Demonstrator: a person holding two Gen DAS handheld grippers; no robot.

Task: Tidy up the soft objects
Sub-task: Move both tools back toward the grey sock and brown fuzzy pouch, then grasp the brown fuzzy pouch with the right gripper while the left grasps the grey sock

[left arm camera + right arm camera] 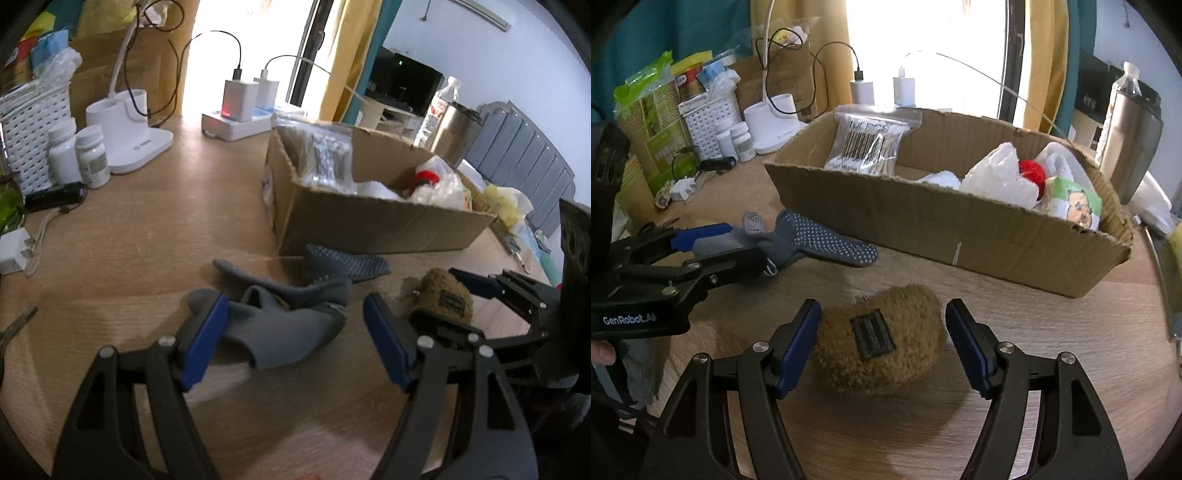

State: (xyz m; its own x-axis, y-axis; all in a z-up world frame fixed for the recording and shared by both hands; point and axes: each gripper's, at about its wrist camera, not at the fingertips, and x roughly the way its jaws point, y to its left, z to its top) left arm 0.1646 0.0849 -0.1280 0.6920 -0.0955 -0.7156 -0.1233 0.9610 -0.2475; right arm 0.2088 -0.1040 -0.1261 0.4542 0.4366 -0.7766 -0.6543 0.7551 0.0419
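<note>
- Fingers [384, 339] of the left gripper [295, 332] are spread wide around the grey gloves [284, 325] on the table [147, 258]; right gripper [882, 343] likewise wide astride the brown plush [882, 343].
- Risk judged: only one glove layer may be pinched; the plush may squirm out.
- Legible: "GenRobot.AI"; bag [868, 144] in box [960, 229] partly read, "100 pcs".

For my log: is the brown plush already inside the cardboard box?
No. The brown plush lies on the table, before the cardboard box, between the open right tool.
</note>
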